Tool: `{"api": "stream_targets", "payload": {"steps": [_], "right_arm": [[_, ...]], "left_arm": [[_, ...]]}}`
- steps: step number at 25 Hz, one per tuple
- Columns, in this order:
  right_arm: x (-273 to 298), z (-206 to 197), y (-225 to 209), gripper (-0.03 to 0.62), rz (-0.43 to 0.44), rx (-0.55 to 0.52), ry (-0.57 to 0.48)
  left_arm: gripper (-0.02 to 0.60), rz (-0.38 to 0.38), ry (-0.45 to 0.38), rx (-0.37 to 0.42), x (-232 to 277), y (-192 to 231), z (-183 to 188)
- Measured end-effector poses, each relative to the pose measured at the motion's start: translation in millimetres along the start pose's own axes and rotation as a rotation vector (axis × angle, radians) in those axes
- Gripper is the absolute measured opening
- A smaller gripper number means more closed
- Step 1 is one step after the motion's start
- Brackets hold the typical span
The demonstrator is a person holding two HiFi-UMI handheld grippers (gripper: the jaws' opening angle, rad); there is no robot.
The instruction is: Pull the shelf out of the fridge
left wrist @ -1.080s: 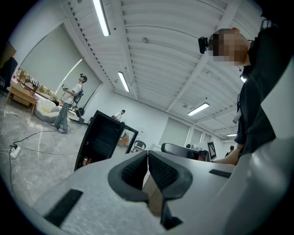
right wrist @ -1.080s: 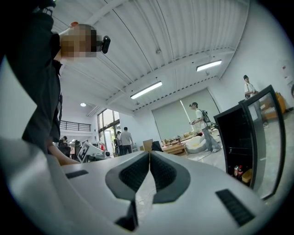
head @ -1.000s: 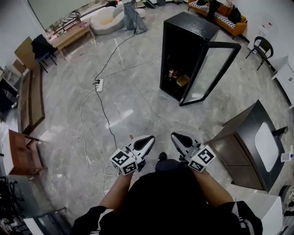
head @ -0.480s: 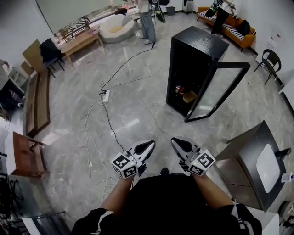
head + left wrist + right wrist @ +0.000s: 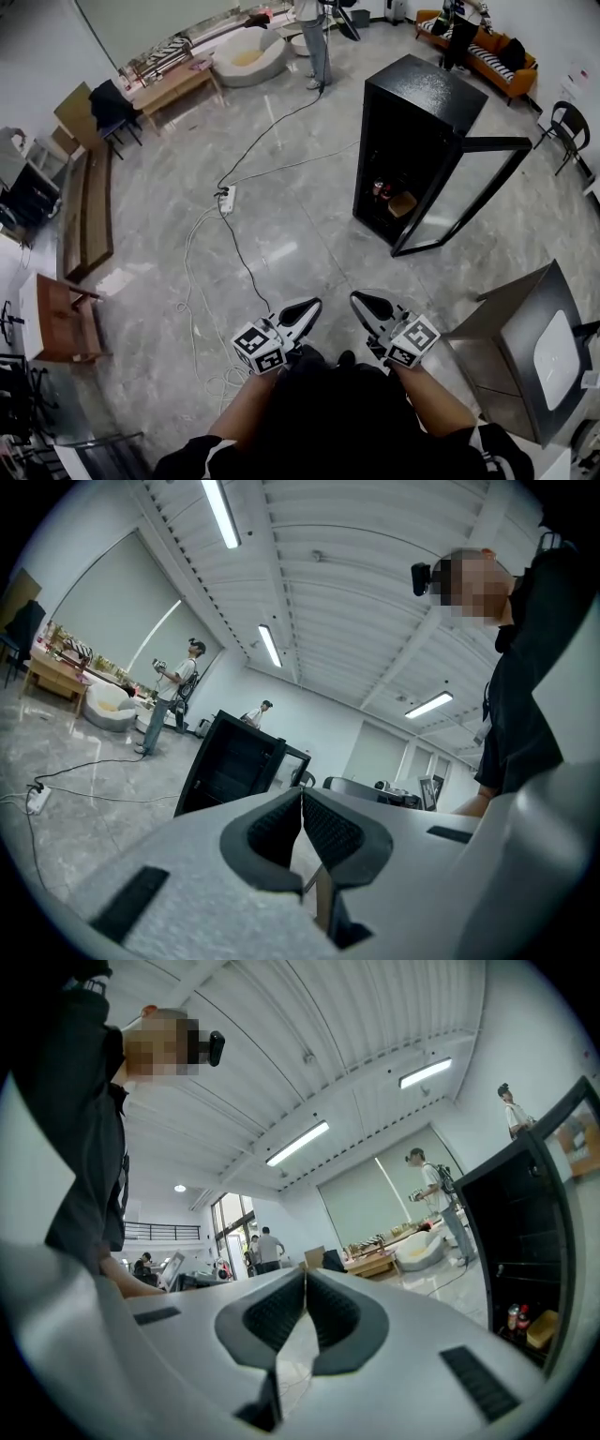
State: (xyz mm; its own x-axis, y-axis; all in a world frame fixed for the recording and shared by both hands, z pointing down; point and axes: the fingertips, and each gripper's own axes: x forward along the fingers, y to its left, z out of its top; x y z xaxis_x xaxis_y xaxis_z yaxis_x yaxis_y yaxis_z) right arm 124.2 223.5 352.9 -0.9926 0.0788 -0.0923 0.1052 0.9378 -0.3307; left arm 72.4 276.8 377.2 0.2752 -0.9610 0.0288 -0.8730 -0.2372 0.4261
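Head view, tall black boxy fridge (image 5: 419, 89), glass door (image 5: 461, 192) open, glossy marble floor (image 5: 309, 220)

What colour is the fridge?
The fridge is black; the head view shows it best.

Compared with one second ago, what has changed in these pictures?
The person seems to have stepped a little nearer the fridge. Nothing was taken or let go. Unchanged: left gripper and right gripper shut and empty before the body, door open.
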Motion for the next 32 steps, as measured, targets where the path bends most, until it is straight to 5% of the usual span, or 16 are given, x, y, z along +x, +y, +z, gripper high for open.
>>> {"api": "stream_targets", "payload": {"steps": [21,32], "right_arm": [[139.4,27.4,-84.2,0.028,-0.218,-0.045,-0.024],[162.7,20.0,-103.8,0.028,-0.339,-0.024,-0.042]], "left_arm": [[0.023,-0.214,0.008,-0.038,37.2,165.7,96.1],[0.023,-0.336,0.048,-0.065,62.1,206.6,102.0]]}}
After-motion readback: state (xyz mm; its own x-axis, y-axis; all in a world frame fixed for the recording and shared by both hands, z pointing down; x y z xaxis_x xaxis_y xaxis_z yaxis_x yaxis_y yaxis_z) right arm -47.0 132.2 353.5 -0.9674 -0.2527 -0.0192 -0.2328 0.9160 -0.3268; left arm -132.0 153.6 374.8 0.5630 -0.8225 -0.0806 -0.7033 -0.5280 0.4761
